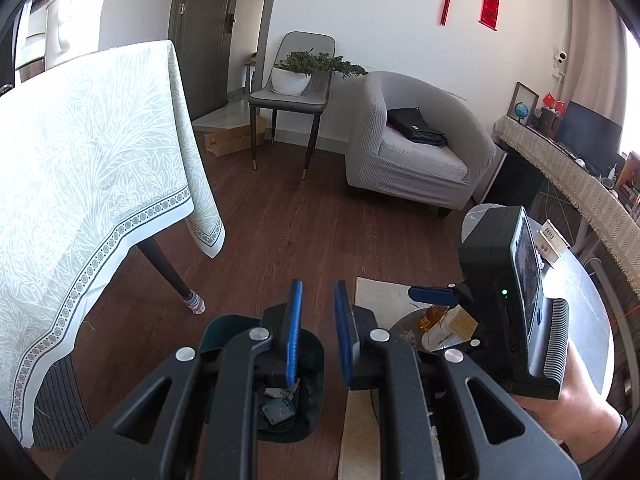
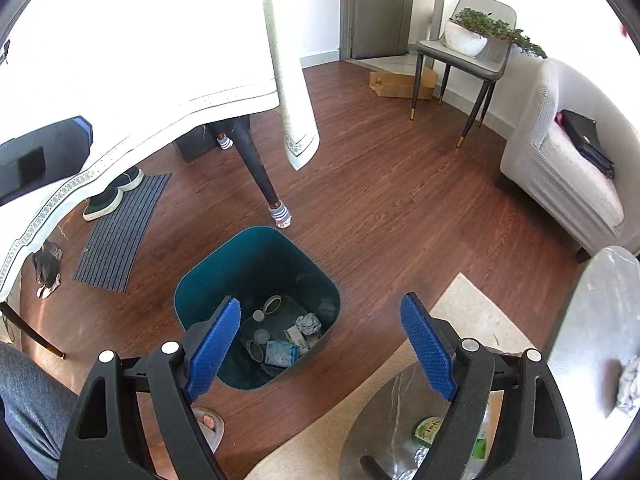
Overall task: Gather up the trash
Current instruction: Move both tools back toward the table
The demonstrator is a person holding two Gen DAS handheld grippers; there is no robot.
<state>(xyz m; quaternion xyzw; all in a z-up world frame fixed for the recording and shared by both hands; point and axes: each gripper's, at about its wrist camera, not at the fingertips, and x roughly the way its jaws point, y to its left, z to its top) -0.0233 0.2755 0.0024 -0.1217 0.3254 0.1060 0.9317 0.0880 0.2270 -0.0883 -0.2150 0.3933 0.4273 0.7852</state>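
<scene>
A teal trash bin [image 2: 256,280] is seen on dark reddish-brown wood-grain flooring [image 2: 400,200]. A pale green leaf-patterned tablecloth [image 1: 88,152] is bordered with dotted trim. Blue pads [image 2: 214,346] are fitted on black grippers.

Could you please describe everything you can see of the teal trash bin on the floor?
The trash bin is dark teal, looks like smooth plastic, squarish with rounded corners and no lid. It stands upright on the wood floor, near the table leg and beside the beige rug. At its bottom lie a crumpled paper, a light blue packet, small round lids and rings. Neither claw touches it; the right claw hangs open above it.
</scene>
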